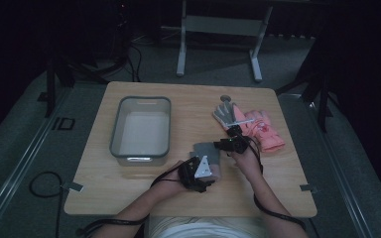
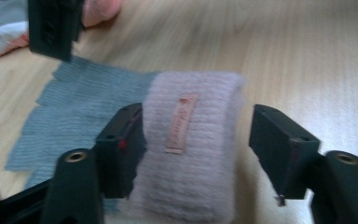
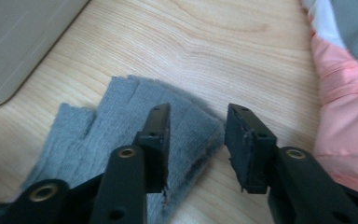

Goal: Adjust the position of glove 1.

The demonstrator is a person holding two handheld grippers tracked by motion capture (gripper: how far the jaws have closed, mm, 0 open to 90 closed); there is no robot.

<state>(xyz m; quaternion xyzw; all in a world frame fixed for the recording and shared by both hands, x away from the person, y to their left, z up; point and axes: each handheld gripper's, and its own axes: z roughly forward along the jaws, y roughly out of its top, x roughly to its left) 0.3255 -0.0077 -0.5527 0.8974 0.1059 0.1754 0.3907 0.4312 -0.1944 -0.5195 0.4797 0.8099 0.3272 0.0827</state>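
A: What do the two grippers look like?
B: The left gripper [image 1: 198, 171] is black with a grey three-cornered plate. The right gripper [image 1: 226, 144] is black too, with brass-coloured screw holes near its jaws.
A: Any cables?
B: Black cables trail from both.

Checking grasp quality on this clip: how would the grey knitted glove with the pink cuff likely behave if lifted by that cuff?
The grey glove lies flat and limp on the table, so its fingers would probably droop. Its pink cuff looks thick and fuzzy, so it should squash between the left gripper pads rather than slip. It is probably light and unlikely to roll.
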